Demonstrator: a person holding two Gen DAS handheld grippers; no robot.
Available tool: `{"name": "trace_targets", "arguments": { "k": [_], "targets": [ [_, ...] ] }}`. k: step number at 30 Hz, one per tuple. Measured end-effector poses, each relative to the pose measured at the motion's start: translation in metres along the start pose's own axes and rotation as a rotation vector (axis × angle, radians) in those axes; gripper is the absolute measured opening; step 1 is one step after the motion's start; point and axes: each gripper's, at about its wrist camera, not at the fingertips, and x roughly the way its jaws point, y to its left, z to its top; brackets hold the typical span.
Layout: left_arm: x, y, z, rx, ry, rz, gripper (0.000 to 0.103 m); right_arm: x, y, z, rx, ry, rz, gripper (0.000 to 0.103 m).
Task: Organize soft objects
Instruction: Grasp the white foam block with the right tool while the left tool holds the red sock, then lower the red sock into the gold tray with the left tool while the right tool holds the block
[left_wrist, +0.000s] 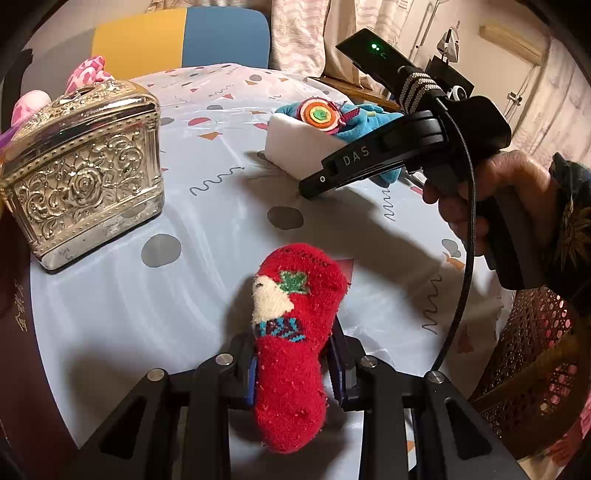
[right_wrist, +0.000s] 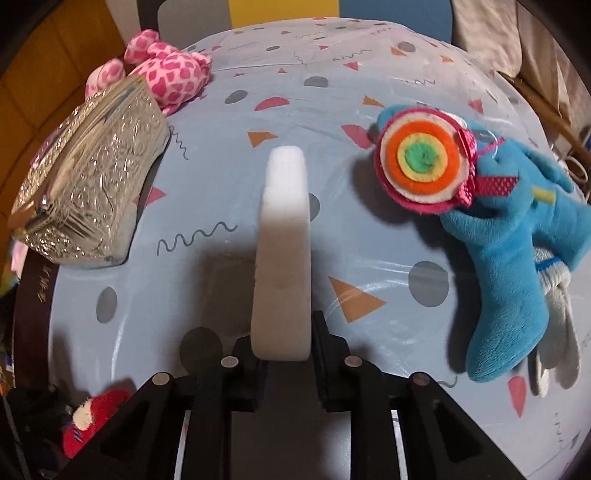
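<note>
A fuzzy red sock (left_wrist: 299, 325) with a white and green pattern is pinched across its middle by my left gripper (left_wrist: 295, 365), which is shut on it just above the tablecloth. The sock also shows at the lower left of the right wrist view (right_wrist: 99, 410). A white foam block (right_wrist: 282, 240) stands on edge on the table, and my right gripper (right_wrist: 284, 354) is shut on its near end. From the left wrist view, the right gripper (left_wrist: 310, 186) reaches down at the foam block (left_wrist: 291, 144). A blue plush toy (right_wrist: 509, 258) with a round felt disc (right_wrist: 421, 162) lies to the right.
An embossed silver box (left_wrist: 85, 184) stands at the left, with a pink spotted plush (right_wrist: 170, 70) behind it. A white knitted piece (right_wrist: 557, 332) lies under the blue plush. The round table wears a pale blue patterned cloth (left_wrist: 207, 280). A wicker basket (left_wrist: 535, 369) sits off its right edge.
</note>
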Motion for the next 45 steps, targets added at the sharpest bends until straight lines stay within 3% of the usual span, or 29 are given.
{"name": "trace_targets", "arguments": {
  "k": [3,8,12,17,22,27,32,34,35,36,41,45],
  "targets": [
    [0.0,0.001,0.0,-0.009,0.0,-0.008,0.031,-0.002,0.002,0.001,-0.019,-0.003,0.013,0.035],
    [0.0,0.005,0.001,-0.02,0.001,-0.018,0.031,-0.007,0.011,0.004,-0.001,0.005,0.047,0.039],
    [0.0,0.007,0.001,-0.023,0.001,-0.02,0.031,-0.027,0.015,0.007,0.004,-0.079,0.123,0.041],
    [0.0,0.007,0.001,-0.024,0.001,-0.02,0.031,-0.035,0.018,0.005,0.003,-0.093,0.18,0.048],
    [0.001,0.007,0.0,-0.026,0.0,-0.016,0.031,-0.026,0.02,0.003,-0.007,-0.07,0.089,0.063],
    [0.002,0.008,0.0,-0.034,0.0,-0.021,0.031,-0.019,0.031,0.013,-0.005,-0.082,0.054,0.075],
    [0.002,0.008,0.0,-0.036,-0.001,-0.019,0.031,0.009,0.038,0.021,-0.03,0.01,-0.046,0.074],
    [0.003,0.008,0.0,-0.034,-0.001,-0.017,0.031,0.014,0.038,0.021,-0.037,0.023,-0.084,0.066],
    [0.002,0.008,0.0,-0.035,-0.002,-0.017,0.031,0.012,0.038,0.02,-0.035,0.016,-0.089,0.056],
    [0.002,0.008,0.0,-0.035,-0.004,-0.017,0.031,0.01,0.036,0.02,-0.021,0.027,-0.087,0.055],
    [-0.001,0.008,0.001,-0.031,0.001,-0.019,0.028,0.001,0.041,-0.005,-0.115,0.105,-0.095,0.056],
    [-0.004,0.011,0.005,-0.062,0.006,-0.015,0.027,-0.007,0.033,-0.024,-0.109,0.057,-0.066,0.058]
  ]
}}
